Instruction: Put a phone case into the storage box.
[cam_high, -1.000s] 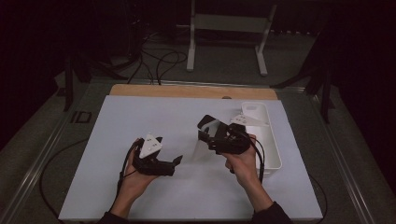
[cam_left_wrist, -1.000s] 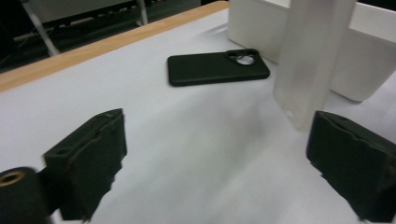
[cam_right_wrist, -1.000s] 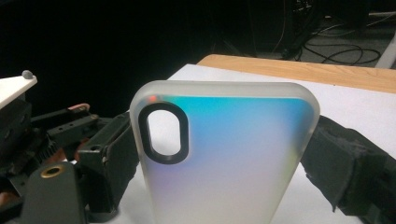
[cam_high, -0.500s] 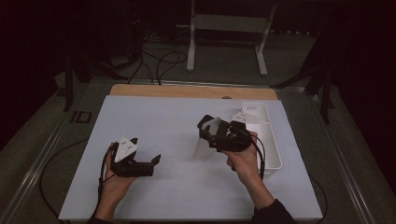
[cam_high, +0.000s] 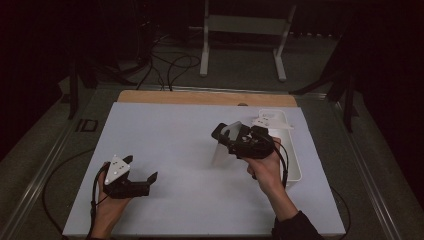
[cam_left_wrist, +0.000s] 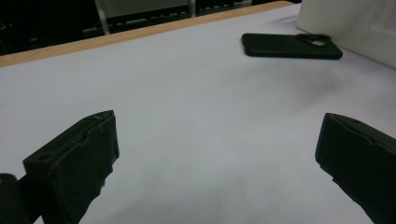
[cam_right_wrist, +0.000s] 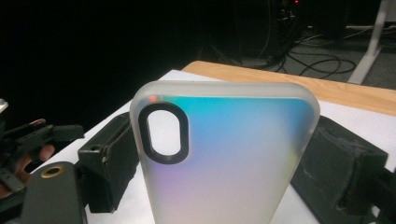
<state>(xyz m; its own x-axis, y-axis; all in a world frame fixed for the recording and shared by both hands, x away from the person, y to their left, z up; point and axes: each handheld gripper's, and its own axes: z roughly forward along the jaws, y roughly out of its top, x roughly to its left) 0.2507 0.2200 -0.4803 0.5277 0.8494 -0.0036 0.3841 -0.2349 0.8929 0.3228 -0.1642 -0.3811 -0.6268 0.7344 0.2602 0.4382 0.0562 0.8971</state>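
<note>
A frosted, iridescent phone case (cam_right_wrist: 224, 163) with an oval camera cutout stands upright between the jaws of my right gripper (cam_right_wrist: 224, 154), which press on its two long edges. From above, that case (cam_high: 221, 150) hangs over the middle right of the white table, with the right gripper (cam_high: 225, 140) shut on it. My left gripper (cam_high: 149, 182) rests low near the front left of the table, its jaws wide apart with nothing between them. In the left gripper view, the left gripper (cam_left_wrist: 219, 154) points across bare table towards a black phone case (cam_left_wrist: 292, 45) lying flat.
A white tray (cam_high: 292, 160) stands at the table's right side, just behind the right hand. A wooden strip (cam_high: 200, 97) runs along the far edge of the white table top (cam_high: 175, 140). Cables and a metal stand are on the floor beyond.
The left hand and its gripper have moved left and towards the near edge, away from the right gripper. The right gripper and the case have kept still.
</note>
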